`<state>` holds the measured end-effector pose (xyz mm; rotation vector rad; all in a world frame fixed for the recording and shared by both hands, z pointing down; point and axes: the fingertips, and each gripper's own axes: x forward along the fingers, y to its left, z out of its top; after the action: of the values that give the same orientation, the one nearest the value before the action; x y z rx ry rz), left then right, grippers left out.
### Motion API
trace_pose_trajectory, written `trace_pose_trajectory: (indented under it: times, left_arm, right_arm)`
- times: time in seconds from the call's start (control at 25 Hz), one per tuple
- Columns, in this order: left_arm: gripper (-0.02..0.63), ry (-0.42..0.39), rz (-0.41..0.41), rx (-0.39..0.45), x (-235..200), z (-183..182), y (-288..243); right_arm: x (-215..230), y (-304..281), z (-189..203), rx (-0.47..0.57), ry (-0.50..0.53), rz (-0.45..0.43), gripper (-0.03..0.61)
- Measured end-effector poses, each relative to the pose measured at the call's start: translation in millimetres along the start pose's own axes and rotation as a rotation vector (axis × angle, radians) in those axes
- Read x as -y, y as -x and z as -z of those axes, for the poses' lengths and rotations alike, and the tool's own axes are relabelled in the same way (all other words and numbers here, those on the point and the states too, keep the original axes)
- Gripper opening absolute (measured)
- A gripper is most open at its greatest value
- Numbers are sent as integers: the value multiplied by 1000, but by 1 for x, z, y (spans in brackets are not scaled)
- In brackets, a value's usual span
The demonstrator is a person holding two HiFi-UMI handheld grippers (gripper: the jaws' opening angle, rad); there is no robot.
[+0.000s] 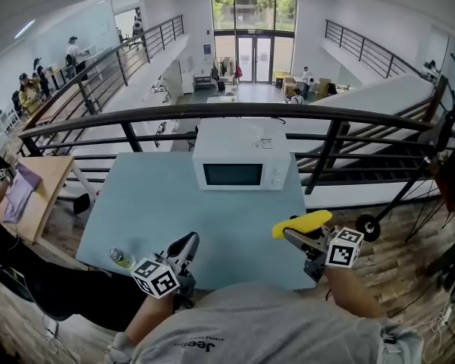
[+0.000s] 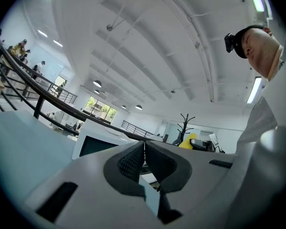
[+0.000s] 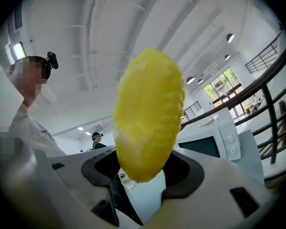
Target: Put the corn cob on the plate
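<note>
A yellow corn cob (image 1: 302, 223) sticks out to the left from my right gripper (image 1: 292, 233), which is shut on it above the right edge of the light blue table (image 1: 152, 203). In the right gripper view the corn cob (image 3: 150, 116) fills the middle, standing up between the jaws of the right gripper (image 3: 143, 168). My left gripper (image 1: 189, 241) hovers over the table's near edge, shut with nothing in it. In the left gripper view, the left gripper (image 2: 144, 151) shows its pads pressed together, and the corn cob (image 2: 188, 141) appears far right. No plate shows in any view.
A white microwave (image 1: 241, 158) stands at the back middle of the table, door closed. A small clear bottle (image 1: 121, 258) lies near the front left corner. A dark railing (image 1: 227, 112) runs behind the table, with a drop beyond it.
</note>
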<state>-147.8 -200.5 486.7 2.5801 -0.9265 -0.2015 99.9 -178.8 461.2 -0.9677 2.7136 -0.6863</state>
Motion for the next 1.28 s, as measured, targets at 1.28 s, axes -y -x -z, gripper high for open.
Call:
trace_pose_trajectory:
  times: [1.28]
  left_arm:
    - [18, -19, 15, -38, 19, 5, -110]
  right_arm:
    - [105, 36, -20, -27, -51, 39, 264]
